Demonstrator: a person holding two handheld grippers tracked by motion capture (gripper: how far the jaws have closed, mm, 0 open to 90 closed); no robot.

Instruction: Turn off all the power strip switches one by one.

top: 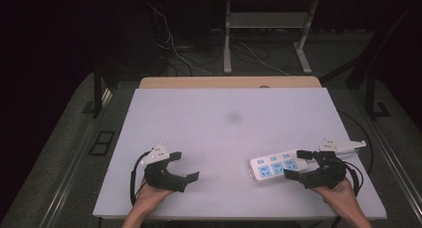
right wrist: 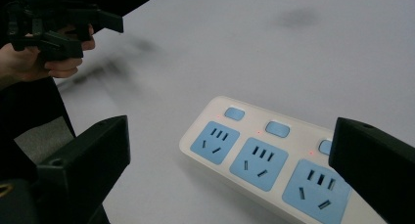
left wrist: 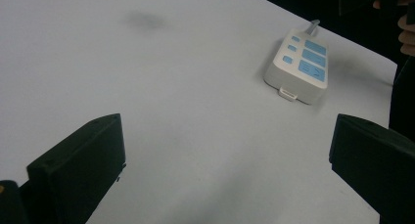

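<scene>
Power strip just ahead of the spread right gripper, near the table's right edge

The power strip lies on the white table at the near right, its long axis running left to right with a slight tilt toward the far right; the right gripper stands just at its right end, jaws wide apart and holding nothing, possibly already over the casing, though the high view is too small to settle that. The left gripper, equally wide open and empty, sits well apart at the near left. Open tabletop spreads left and far of the strip, while the right edge is close, so room to move it lies leftward
</scene>
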